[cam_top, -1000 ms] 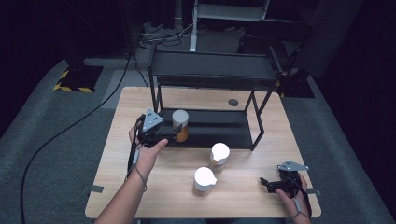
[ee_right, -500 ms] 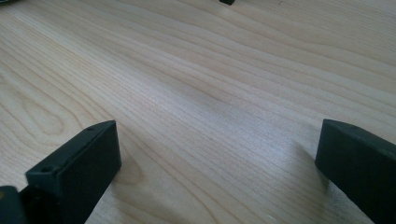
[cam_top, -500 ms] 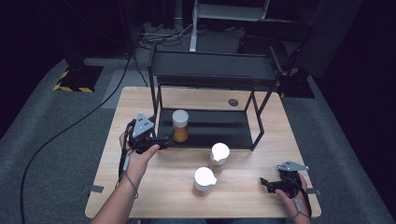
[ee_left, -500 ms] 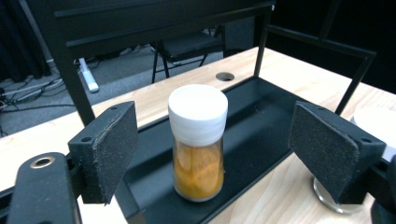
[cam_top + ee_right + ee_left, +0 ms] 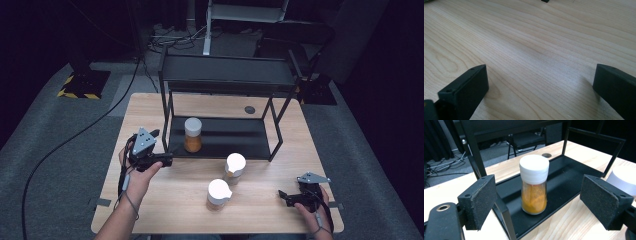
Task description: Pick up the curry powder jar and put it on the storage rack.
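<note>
Spice jar (image 5: 534, 187) upright on the lower shelf of the black rack (image 5: 220, 136), near its left end, white cap up: set down and let go. Left hand-held gripper (image 5: 544, 202) just outside the rack's left end, jaws apart and just been opening, nothing pressed between the pads. Two more white-capped jars (image 5: 227, 180) waiting on the surface (image 5: 150, 210) in front. Right hand-held gripper (image 5: 281, 195) parked near the front right corner, jaws wide, empty.

A dark room, grey carpet floor (image 5: 60, 150), a light wooden table (image 5: 170, 210), cables (image 5: 75, 137) trailing behind.
</note>
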